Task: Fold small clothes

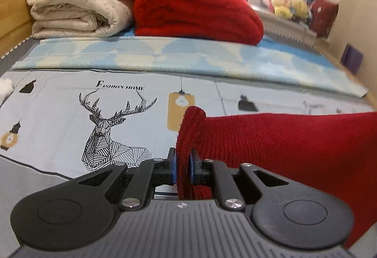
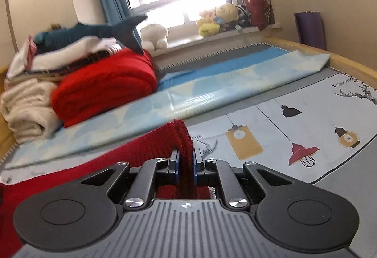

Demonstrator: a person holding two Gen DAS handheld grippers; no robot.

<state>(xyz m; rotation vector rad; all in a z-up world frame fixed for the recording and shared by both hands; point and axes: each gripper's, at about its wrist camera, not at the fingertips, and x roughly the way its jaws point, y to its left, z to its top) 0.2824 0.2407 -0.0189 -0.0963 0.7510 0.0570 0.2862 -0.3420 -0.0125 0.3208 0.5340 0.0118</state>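
Closest to us, the left tool (image 1: 183,165) has its blue pads clamped tight on a bunched edge of a dark red knitted garment (image 1: 282,140); the cloth runs off to the right of that view, lifted clear of the bed. Our right tool (image 2: 186,165) is likewise pinched narrow on another folded edge of the same red knit (image 2: 146,147), which trails away to the left and down in the right wrist view. So we hold the garment by two points, stretched between both tools above a pale grey bedsheet printed with a geometric deer and hanging lamps (image 1: 70,102). Beyond it lies a folded light blue patterned cover (image 1: 165,55) across the bed. Further back we see a rolled bright red fleece blanket (image 1: 195,13) beside a stacked cream quilt (image 1: 77,6). Plush toys (image 2: 219,18) sit on the windowsill, and a dark teal shark plush (image 2: 94,32) lies on top of the pile.
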